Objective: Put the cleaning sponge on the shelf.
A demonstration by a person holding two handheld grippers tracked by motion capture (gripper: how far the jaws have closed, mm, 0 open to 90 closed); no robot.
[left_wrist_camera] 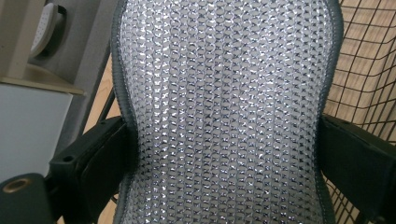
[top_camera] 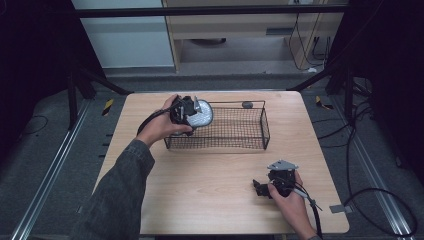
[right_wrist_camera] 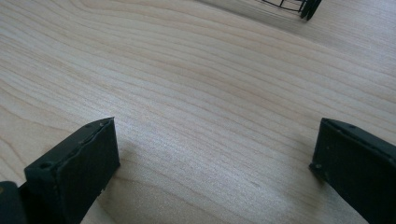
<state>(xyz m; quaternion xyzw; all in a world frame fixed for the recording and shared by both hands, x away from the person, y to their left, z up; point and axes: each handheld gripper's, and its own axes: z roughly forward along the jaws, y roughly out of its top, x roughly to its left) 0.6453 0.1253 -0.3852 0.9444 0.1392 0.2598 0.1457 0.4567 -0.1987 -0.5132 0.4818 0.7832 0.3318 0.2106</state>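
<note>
Left hand-held gripper [top_camera: 192,114] clamped on silver mesh pad [left_wrist_camera: 224,112], at wire basket's [top_camera: 250,145] left end. Next: lower in, release. Right hand-held gripper [right_wrist_camera: 215,163] jaws apart, idle near surface's [top_camera: 200,190] front-right corner.

wooden table [top_camera: 210,195] | grey floor [top_camera: 45,165] | pale cabinet [top_camera: 127,40] behind | dark side curtains [top_camera: 30,55]

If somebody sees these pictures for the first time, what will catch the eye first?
First, the shiny silver mesh pad, clamped between the left gripper's jaws at the left end of the black wire basket. Next, the right gripper, low over the bare wooden table near its front right, jaws wide apart and holding nothing.
</note>
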